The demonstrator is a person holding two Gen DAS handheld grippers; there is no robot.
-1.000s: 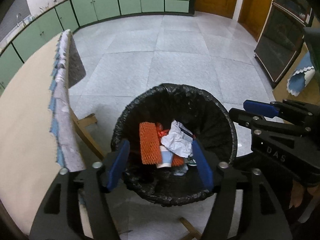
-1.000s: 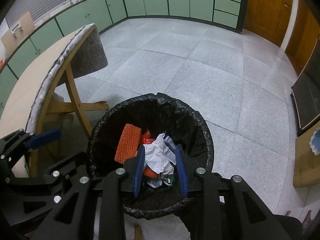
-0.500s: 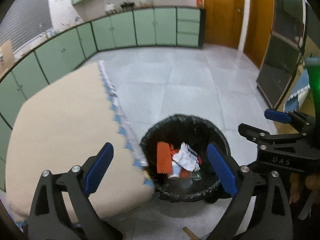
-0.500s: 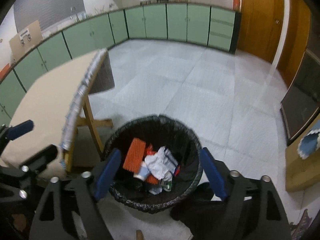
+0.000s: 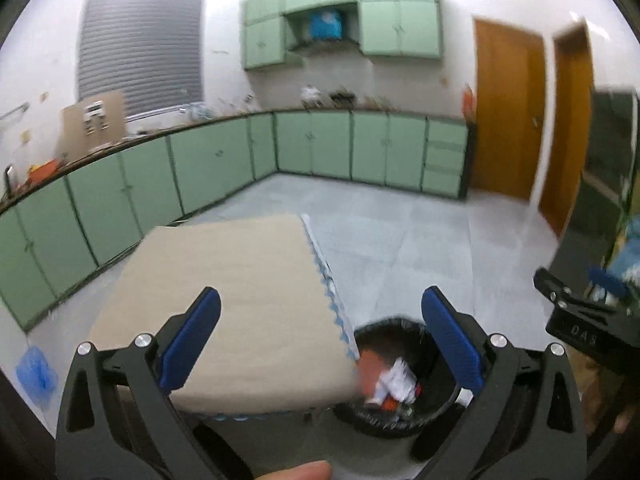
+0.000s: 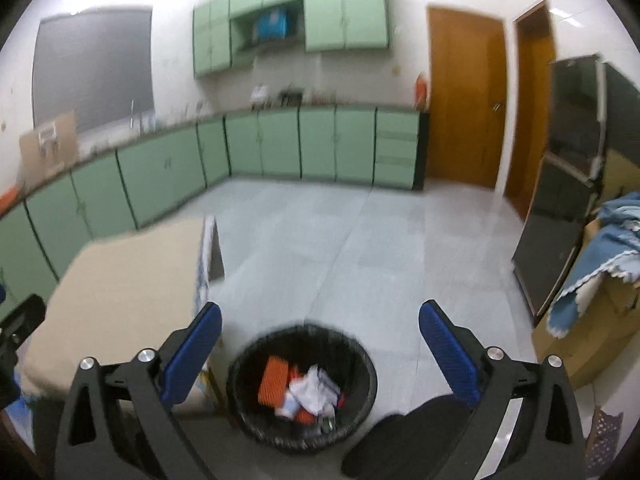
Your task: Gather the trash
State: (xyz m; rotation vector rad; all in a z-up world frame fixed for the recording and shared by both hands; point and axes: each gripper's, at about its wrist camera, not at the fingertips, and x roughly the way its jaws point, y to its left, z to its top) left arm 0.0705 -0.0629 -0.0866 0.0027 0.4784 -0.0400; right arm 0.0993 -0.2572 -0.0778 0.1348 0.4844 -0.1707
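Observation:
A round bin with a black liner [image 6: 300, 330] stands on the floor beside the table, low in both wrist views. Inside it lie crumpled white paper [image 6: 314, 390], an orange mesh sleeve [image 6: 273, 378] and other scraps. The left wrist view shows the same bin [image 5: 384, 324] partly behind the table's corner. My left gripper [image 5: 320, 296] hovers high over the table edge, its jaws opening, nothing between them. My right gripper [image 6: 320, 308] is well above the bin, jaws also opening and empty.
A beige-topped table [image 5: 240, 300] with a blue-trimmed edge stands left of the bin. Green cabinets [image 6: 280, 148] line the far walls, with wooden doors [image 6: 464, 104] to the right. A cardboard box draped in blue cloth [image 6: 600, 248] sits at right. Grey tiled floor [image 6: 360, 240] lies beyond.
Both grippers have risen and drawn back from just over the bin, and their jaws have spread wide. The views have tilted up, so the bin looks smaller and lower.

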